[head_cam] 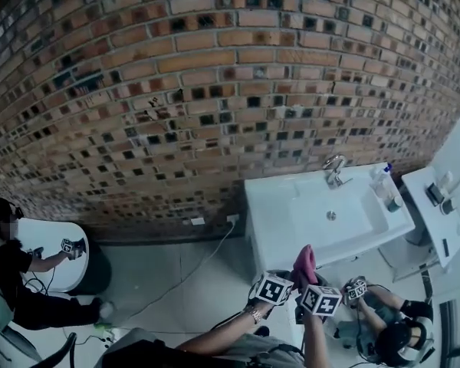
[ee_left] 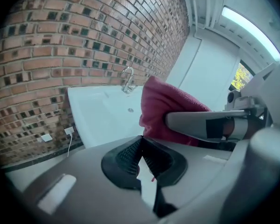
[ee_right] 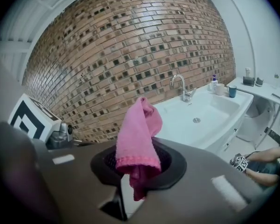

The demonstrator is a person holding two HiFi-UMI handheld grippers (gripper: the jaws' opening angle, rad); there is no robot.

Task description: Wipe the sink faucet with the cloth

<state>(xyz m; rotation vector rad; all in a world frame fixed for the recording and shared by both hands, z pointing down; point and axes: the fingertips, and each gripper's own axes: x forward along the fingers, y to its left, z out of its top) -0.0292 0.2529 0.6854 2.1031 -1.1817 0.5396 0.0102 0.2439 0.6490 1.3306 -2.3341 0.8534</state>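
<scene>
Approach step: right gripper (ee_right: 137, 160) clamps the cloth (ee_right: 137, 134), left gripper (ee_left: 142, 155) closed and empty; next, carry it to the far-off faucet (ee_right: 179, 85).

Covered, cropped, unreadable
The cloth (ee_right: 137, 134) hides where the right gripper (ee_right: 135, 167) closes; the bottle (head_cam: 381, 182) label by the sink (head_cam: 276, 221) is too small to read; a person (head_cam: 399, 336) is cropped at the bottom edge.
</scene>
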